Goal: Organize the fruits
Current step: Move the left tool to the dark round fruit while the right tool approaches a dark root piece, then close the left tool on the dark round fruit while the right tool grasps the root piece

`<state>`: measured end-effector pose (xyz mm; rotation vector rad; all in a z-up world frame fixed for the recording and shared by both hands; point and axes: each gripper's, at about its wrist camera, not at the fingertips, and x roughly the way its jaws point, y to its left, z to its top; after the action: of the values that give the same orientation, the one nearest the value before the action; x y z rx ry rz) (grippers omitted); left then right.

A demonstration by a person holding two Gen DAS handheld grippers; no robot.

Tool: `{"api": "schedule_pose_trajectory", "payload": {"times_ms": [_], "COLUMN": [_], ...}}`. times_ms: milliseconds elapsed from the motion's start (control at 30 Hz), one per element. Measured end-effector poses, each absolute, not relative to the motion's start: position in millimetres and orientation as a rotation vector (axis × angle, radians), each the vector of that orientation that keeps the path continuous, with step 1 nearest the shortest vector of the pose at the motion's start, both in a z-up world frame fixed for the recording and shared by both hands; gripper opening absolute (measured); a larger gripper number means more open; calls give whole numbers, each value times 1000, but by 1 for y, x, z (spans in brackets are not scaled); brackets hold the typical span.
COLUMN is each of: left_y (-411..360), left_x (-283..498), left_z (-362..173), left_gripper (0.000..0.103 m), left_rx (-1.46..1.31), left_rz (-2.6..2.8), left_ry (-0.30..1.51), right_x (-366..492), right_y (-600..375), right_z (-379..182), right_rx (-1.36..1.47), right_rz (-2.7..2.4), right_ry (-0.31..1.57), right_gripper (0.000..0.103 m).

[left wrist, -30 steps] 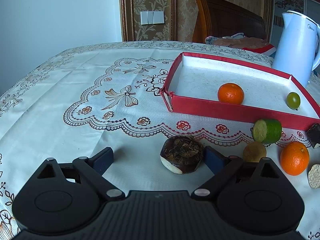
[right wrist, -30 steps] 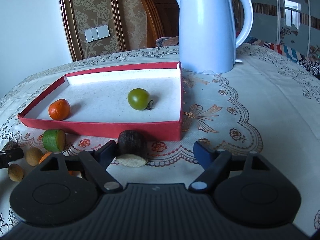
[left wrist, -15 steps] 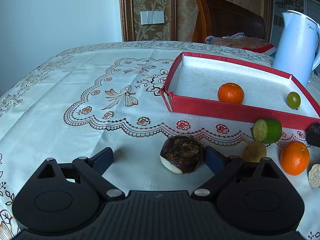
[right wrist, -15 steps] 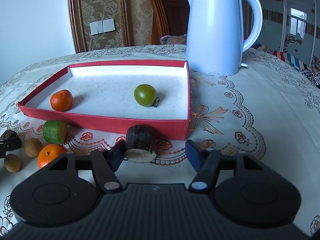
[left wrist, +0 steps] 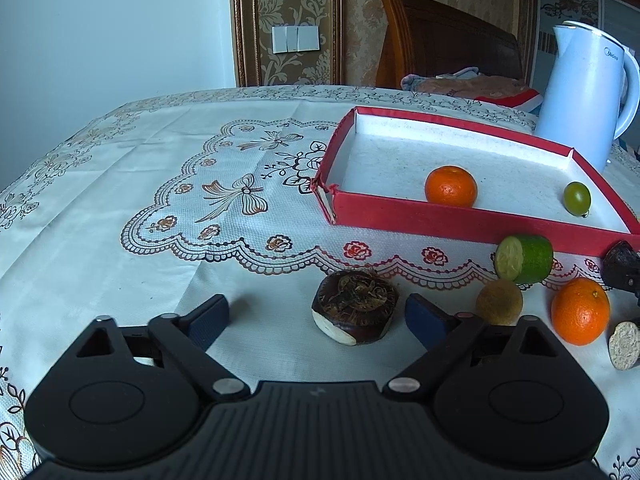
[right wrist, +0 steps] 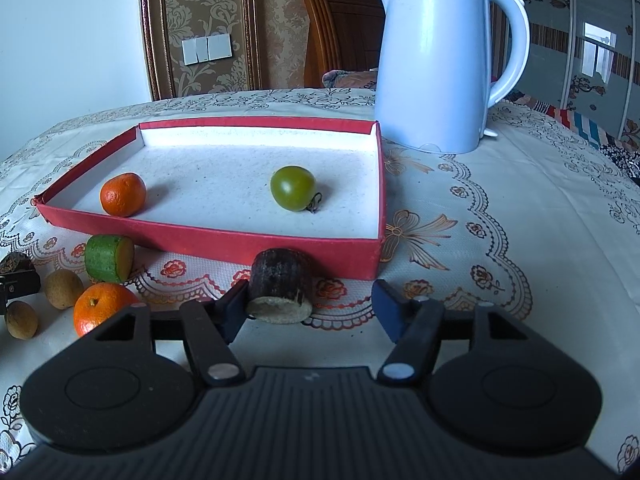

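Left tool (left wrist: 316, 318) closing, still wide around the brown chunk (left wrist: 355, 307), lower centre. Right tool (right wrist: 308, 308) half-open: only your left pad touches the dark piece (right wrist: 280, 286); it may roll.

Red tray (right wrist: 256, 240), white floor: a small orange (right wrist: 123, 194) lies near its left front wall, a green tomato (right wrist: 293, 188) near centre-right. Just outside the tray's front wall lie a dark cut stub (right wrist: 280, 286), cut face forward, and a green cut chunk (right wrist: 109, 258). Nearer than those lie a second orange (right wrist: 102, 306), two tan round fruits (right wrist: 63, 289), and a brown flat-topped bulb (left wrist: 355, 307).
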<state>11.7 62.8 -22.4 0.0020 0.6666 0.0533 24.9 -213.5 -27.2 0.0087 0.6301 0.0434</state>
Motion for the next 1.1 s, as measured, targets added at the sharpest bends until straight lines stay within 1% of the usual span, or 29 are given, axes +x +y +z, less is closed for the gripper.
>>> {"api": "schedule_pose_trajectory", "payload": {"times_ms": [100, 133, 267, 300, 367, 433, 467, 500, 533, 567, 600, 733, 800, 833, 900, 967, 1100], "left_y": [61, 62, 62, 62, 61, 61, 61, 61, 61, 61, 61, 60, 60, 60, 60, 60, 60], "left_x": [11, 10, 9, 9, 8, 8, 8, 8, 7, 7, 7, 6, 6, 6, 6, 6, 5], "left_z": [-22, -22, -21, -21, -21, -20, -20, -20, -20, -20, -20, -19, -19, -19, -19, -19, -18], "left_gripper": [89, 84, 74, 69, 64, 57, 55, 50, 45, 42, 38, 38, 38, 38, 38, 38, 38], "left_rx": [11, 10, 9, 12, 14, 16, 16, 16, 16, 16, 17, 17, 17, 17, 19, 18, 16], "left_rz": [51, 48, 40, 39, 34, 31, 32, 32, 31, 31, 30, 30, 29, 29, 29, 29, 29], "left_ry": [662, 659, 649, 646, 642, 638, 636, 634, 631, 629, 628, 627, 626, 626, 625, 625, 623], "right_x": [25, 25, 26, 26, 26, 26, 26, 26, 26, 26, 25, 24, 24, 24, 24, 24, 23], "right_y": [-213, -213, -213, -213, -213, -213, -213, -213, -213, -213, -212, -211, -212, -211, -210, -211, -211], "right_z": [-27, -27, -27, -27, -27, -27, -27, -27, -27, -27, -27, -26, -26, -26, -26, -25, -25], "right_rx": [3, 3, 3, 3, 3, 3, 3, 3, 2, 2, -1, -5, -4, -4, -9, -4, -4], "right_rz": [42, 42, 43, 43, 43, 43, 43, 43, 42, 49, 54, 63, 65, 68, 71, 83, 89], "right_ry": [632, 632, 632, 632, 632, 632, 632, 632, 632, 629, 627, 624, 622, 620, 619, 617, 614], "right_gripper": [65, 65, 65, 65, 65, 65, 65, 65, 62, 57, 56, 49, 44, 38, 38, 31, 31]}}
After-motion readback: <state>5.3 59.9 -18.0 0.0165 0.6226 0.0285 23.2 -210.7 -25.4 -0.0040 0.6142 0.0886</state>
